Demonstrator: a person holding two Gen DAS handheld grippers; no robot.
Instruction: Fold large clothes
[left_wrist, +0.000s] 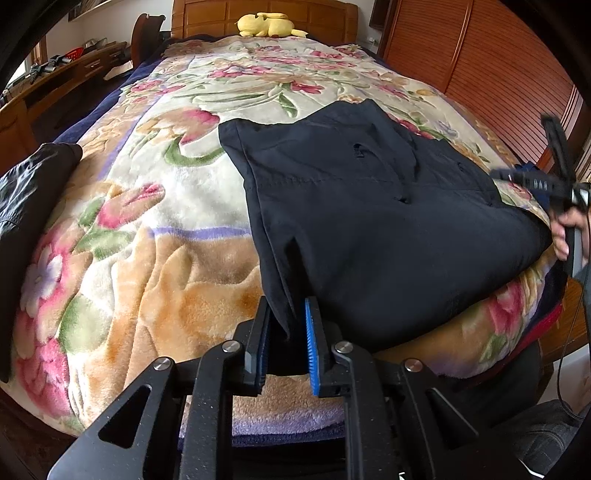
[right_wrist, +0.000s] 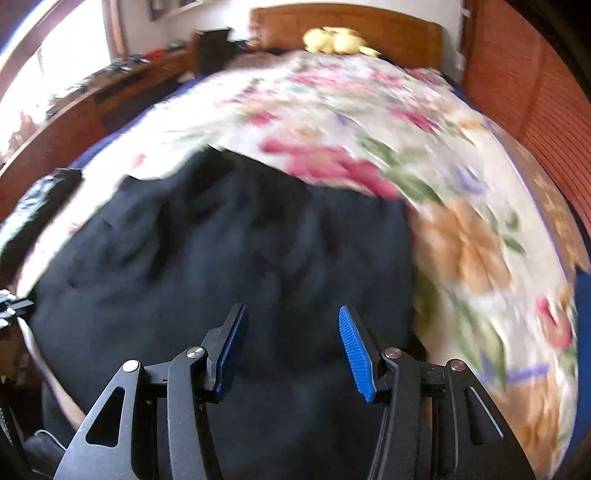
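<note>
A dark navy garment (left_wrist: 369, 206), folded into a broad flat shape, lies on the floral blanket (left_wrist: 155, 229) near the bed's front edge. My left gripper (left_wrist: 286, 306) is shut on its near left corner, and the cloth's point hangs between the blue pads. In the blurred right wrist view the same garment (right_wrist: 221, 258) fills the lower middle. My right gripper (right_wrist: 291, 321) hovers over it with its jaws well apart and nothing between them. A hand (left_wrist: 565, 236) holds that gripper at the garment's right edge.
A second dark, shiny garment (left_wrist: 33, 192) lies at the bed's left edge. A yellow plush toy (left_wrist: 271, 25) rests by the wooden headboard (left_wrist: 221, 18). A slatted wooden wardrobe (left_wrist: 498, 74) runs along the right and a desk (left_wrist: 55, 77) stands left.
</note>
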